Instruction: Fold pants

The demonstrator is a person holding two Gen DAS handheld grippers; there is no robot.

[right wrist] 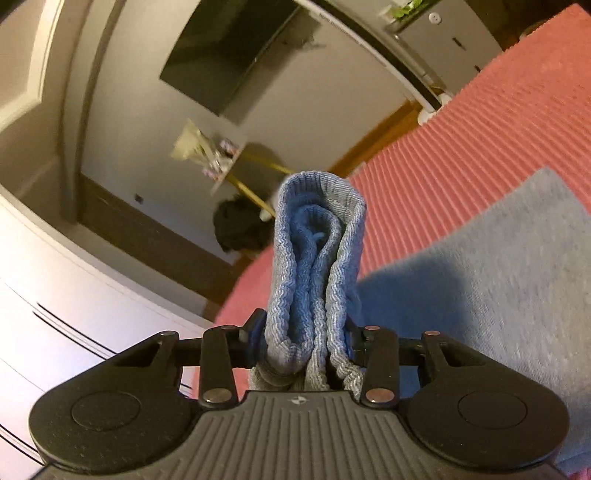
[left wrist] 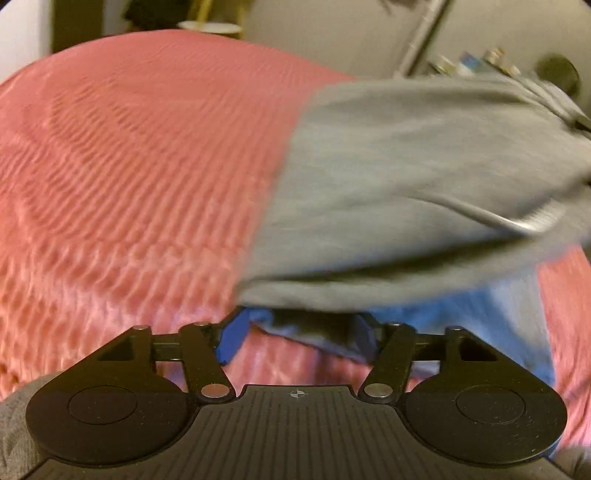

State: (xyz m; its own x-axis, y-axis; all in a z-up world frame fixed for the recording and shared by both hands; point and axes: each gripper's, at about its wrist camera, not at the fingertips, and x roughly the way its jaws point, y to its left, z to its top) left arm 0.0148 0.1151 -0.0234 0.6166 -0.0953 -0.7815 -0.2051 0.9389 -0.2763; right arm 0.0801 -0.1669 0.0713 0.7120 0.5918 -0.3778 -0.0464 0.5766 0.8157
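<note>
The grey pants (left wrist: 406,177) lie on a pink ribbed bedspread (left wrist: 129,166), blurred, filling the right of the left wrist view. Their near edge hangs over my left gripper (left wrist: 299,332). Its blue fingers (left wrist: 232,338) stand wide apart, with a slack fold of cloth between them and the tips partly covered. In the right wrist view my right gripper (right wrist: 306,339) is shut on a folded bunch of the pants' ribbed band (right wrist: 317,236), which stands up between the jaws. More of the pants (right wrist: 498,266) spreads over the bedspread (right wrist: 461,140) to the right.
A white drawer unit (right wrist: 55,295) stands left of the bed. On the wall beyond hangs a dark screen (right wrist: 236,59). Below it are a small table with yellow legs (right wrist: 221,162) and a dark heap (right wrist: 236,229). A round white top (left wrist: 210,26) sits past the bed's far edge.
</note>
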